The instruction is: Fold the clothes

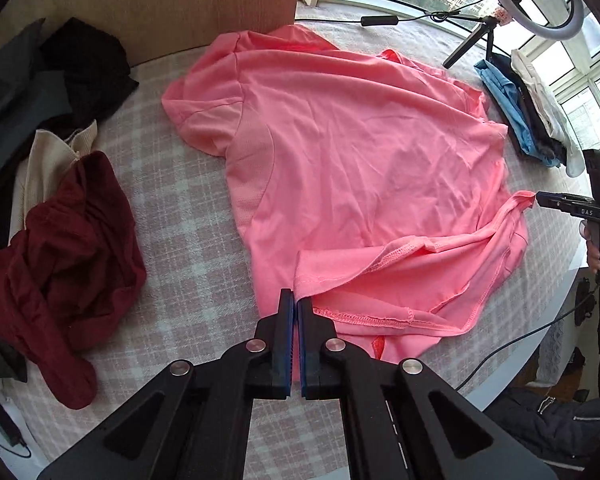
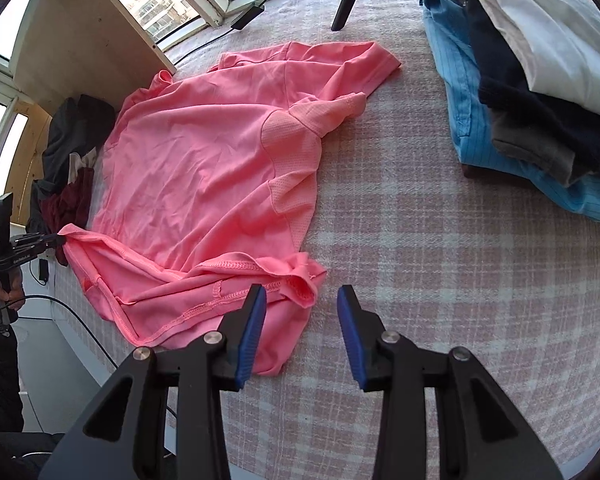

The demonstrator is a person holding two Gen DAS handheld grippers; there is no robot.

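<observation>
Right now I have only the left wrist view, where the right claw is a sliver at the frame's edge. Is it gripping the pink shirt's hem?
Observer: No. In the right wrist view the right claw stands open. A hem corner of the pink shirt lies loose by its fingertips, with no pad pressing it.
Operator: My left claw looks shut. Does it hold fabric?
Observer: Yes. Seen from the side, the other hem corner is drawn to a point at its tips.
Operator: And the sleeve on the right claw's side?
Observer: That sleeve lies out flat on the checked cloth, with the mesh underarm bunched.
</observation>
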